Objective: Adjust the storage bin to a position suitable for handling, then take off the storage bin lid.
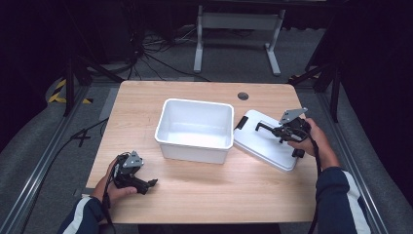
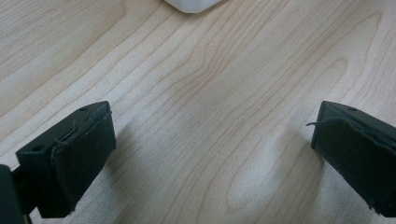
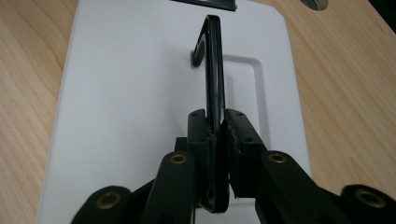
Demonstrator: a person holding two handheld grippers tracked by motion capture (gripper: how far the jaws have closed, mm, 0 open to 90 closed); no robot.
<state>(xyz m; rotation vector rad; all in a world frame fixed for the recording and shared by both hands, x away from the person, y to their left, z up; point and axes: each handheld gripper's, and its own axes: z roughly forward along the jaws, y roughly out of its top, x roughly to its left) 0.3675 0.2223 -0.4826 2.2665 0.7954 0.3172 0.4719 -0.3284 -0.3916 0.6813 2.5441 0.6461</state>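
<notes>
A white lid (image 1: 258,141) lies flat on the wooden table just right of an open white bin (image 1: 192,152). A black handle (image 1: 265,126) stands up from the lid's top. My right gripper (image 1: 281,130) is over the lid, shut on that handle. In the right gripper view the thin handle (image 3: 214,60) runs between the pads of the right gripper (image 3: 217,122), above the lid (image 3: 130,93). My left gripper (image 1: 148,185) rests low at the table's near left, open. In the left gripper view the left gripper (image 2: 212,140) has bare wood between its jaws, with a corner of the bin (image 2: 191,4) ahead.
A round cable hole (image 1: 243,95) sits in the tabletop behind the lid. A black latch (image 1: 240,123) is on the lid's edge nearest the bin. Bare wood (image 1: 219,190) stretches in front of the bin. Beyond the table's far edge stand a white frame (image 1: 238,22) and floor cables.
</notes>
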